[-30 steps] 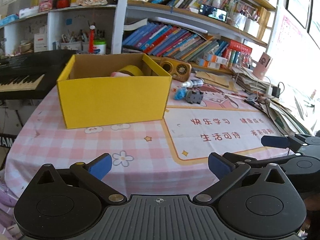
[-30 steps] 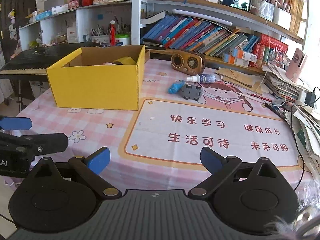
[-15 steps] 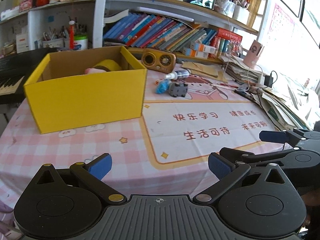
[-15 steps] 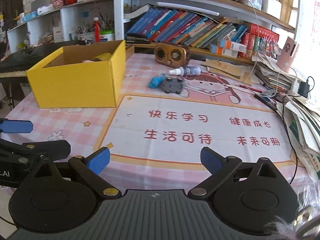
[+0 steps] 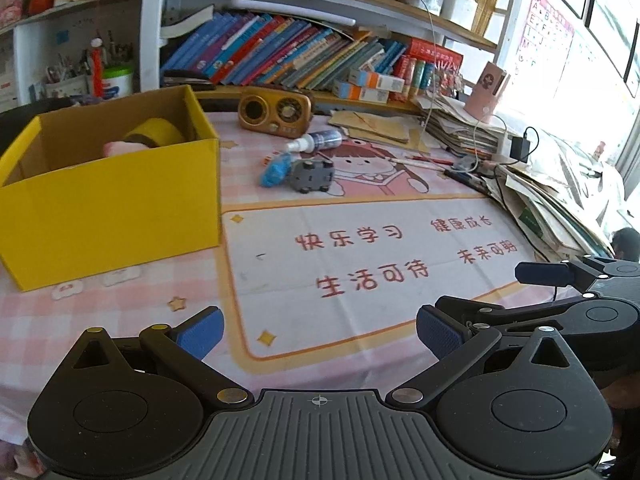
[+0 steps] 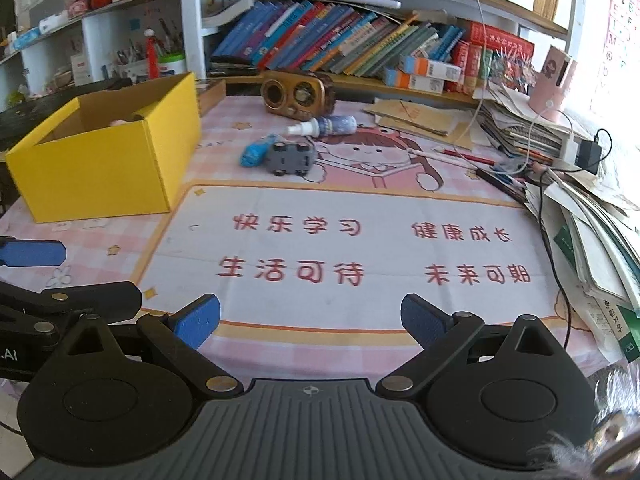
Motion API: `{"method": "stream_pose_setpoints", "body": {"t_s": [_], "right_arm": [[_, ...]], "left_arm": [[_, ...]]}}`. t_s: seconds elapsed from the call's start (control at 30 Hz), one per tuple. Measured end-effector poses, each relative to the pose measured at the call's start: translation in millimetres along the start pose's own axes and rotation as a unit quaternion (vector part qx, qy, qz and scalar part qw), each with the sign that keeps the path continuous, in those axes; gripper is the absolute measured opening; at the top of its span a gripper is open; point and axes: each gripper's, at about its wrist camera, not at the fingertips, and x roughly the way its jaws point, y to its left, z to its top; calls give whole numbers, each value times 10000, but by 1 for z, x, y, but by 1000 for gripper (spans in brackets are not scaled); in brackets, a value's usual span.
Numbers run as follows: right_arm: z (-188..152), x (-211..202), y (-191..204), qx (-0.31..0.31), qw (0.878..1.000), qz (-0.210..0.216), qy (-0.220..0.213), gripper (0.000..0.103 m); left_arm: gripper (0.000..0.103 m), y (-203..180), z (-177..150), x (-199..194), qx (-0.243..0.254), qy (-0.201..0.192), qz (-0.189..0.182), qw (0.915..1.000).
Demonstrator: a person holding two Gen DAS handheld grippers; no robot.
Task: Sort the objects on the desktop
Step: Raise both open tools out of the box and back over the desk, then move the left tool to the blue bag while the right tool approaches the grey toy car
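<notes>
A yellow cardboard box stands at the left of the table, holding a yellow tape roll and a pink object. Beyond it lie a grey toy car, a blue crumpled item and a small spray bottle. These also show in the right wrist view: box, car, blue item, bottle. My left gripper is open and empty over the near table edge. My right gripper is open and empty beside it.
A brown retro radio stands at the back. Stacked papers and books with cables and a charger crowd the right side. A bookshelf runs behind the table. A printed mat covers the middle.
Both grippers have swung to the right and slightly forward. The box has slid left in both views and the car, blue item and bottle look nearer. Both stay open.
</notes>
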Motion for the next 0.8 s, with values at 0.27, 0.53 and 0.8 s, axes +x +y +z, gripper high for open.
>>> {"method": "stream_pose_setpoints", "body": {"t_s": [0.27, 0.53, 0.8], "right_arm": [[9, 16, -30, 38, 9999, -29, 95, 98], [24, 40, -57, -82, 9997, 118, 196, 98], [42, 68, -82, -178, 9991, 288, 243, 98]], "left_arm": [[103, -18, 13, 26, -63, 65, -59, 9999], [103, -30, 26, 52, -242, 70, 23, 9997], [103, -39, 44, 79, -406, -16, 167, 9990]]}}
